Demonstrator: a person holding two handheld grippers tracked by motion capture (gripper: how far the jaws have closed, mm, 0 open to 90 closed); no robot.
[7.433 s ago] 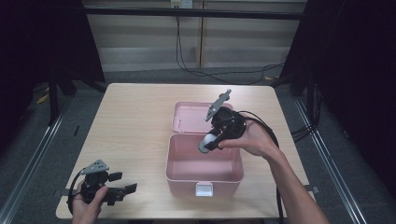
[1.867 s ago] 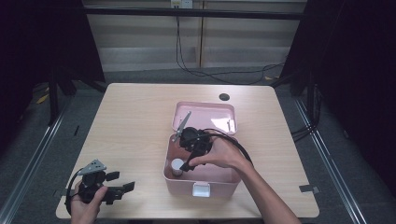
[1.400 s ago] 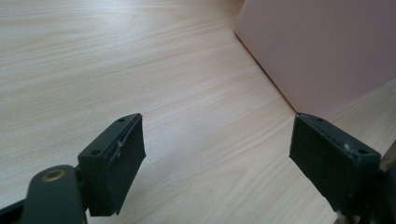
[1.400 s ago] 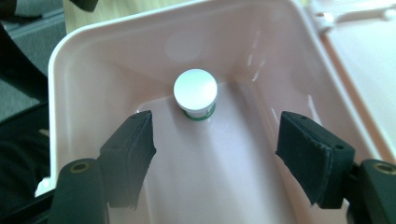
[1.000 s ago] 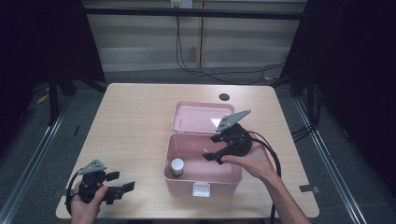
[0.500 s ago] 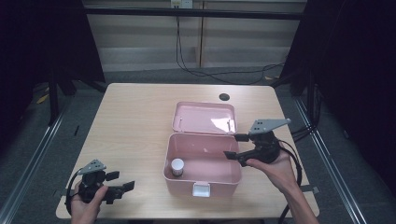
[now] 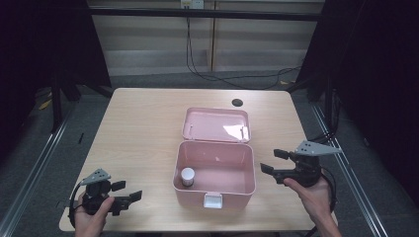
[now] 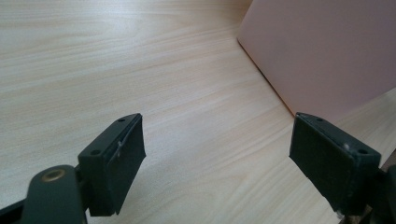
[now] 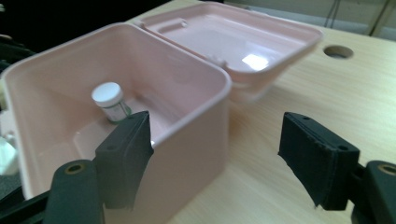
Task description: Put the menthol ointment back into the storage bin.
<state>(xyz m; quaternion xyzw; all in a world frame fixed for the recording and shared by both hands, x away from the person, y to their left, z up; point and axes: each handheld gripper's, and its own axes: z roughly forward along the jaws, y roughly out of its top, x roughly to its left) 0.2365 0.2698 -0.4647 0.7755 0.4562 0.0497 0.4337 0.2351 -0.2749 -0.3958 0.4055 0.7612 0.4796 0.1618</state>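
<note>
A pink box (image 7: 215,190) stands open in the middle of the table, its lid (image 7: 216,124) laid flat behind it. Inside, at the box's front left corner, a small white-capped jar (image 7: 187,176) stands upright; the right gripper view shows the jar (image 9: 109,101) too. My right gripper (image 7: 273,161) is open and empty, just right of the box and pointing at its wall (image 9: 196,135). My left gripper (image 7: 127,191) is held open and empty near the table's front left corner, with the box's pink side (image 8: 322,51) ahead of it.
A round cable hole (image 7: 237,102) sits in the wooden table (image 7: 138,128) behind the lid. A white latch (image 7: 212,200) hangs on the box's front. Dark floor and metal rails surround the table.
My right gripper set the jar in the box, let go, rose out and moved right to beside the box. The left gripper stayed put.
</note>
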